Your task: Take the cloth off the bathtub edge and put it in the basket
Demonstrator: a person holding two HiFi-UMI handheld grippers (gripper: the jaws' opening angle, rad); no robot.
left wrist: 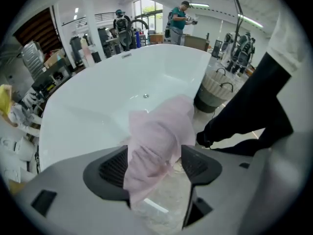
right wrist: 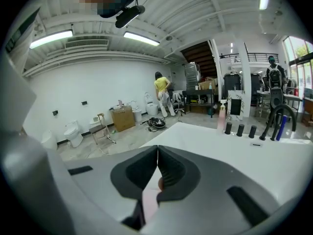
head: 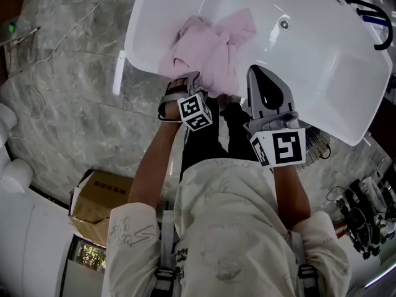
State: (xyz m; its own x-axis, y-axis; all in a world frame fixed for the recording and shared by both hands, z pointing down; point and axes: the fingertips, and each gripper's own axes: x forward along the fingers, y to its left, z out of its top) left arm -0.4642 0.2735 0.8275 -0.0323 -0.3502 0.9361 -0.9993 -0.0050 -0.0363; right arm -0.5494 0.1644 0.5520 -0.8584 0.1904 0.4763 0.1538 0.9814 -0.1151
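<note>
A pink cloth (head: 207, 48) hangs over the near rim of the white bathtub (head: 139, 54). My left gripper (head: 185, 80) is at the cloth's lower edge. In the left gripper view its jaws stand wide, so the left gripper (left wrist: 155, 148) is open. The cloth (left wrist: 156, 141) hangs between them, lying against the left pad and apart from the right one. My right gripper (head: 250, 70) points at the rim just right of the cloth and is shut (right wrist: 157, 148). A pink strip shows in the slit below its tips. A wire basket (head: 317, 142) stands on the floor beside the tub (left wrist: 215, 89).
Black taps (head: 371, 11) sit at the tub's far end and a drain (head: 283, 23) in its bottom. A cardboard box (head: 99, 200) and a white cable (head: 37, 60) lie on the marble floor to the left. People stand far off (left wrist: 181, 18), (right wrist: 161, 89).
</note>
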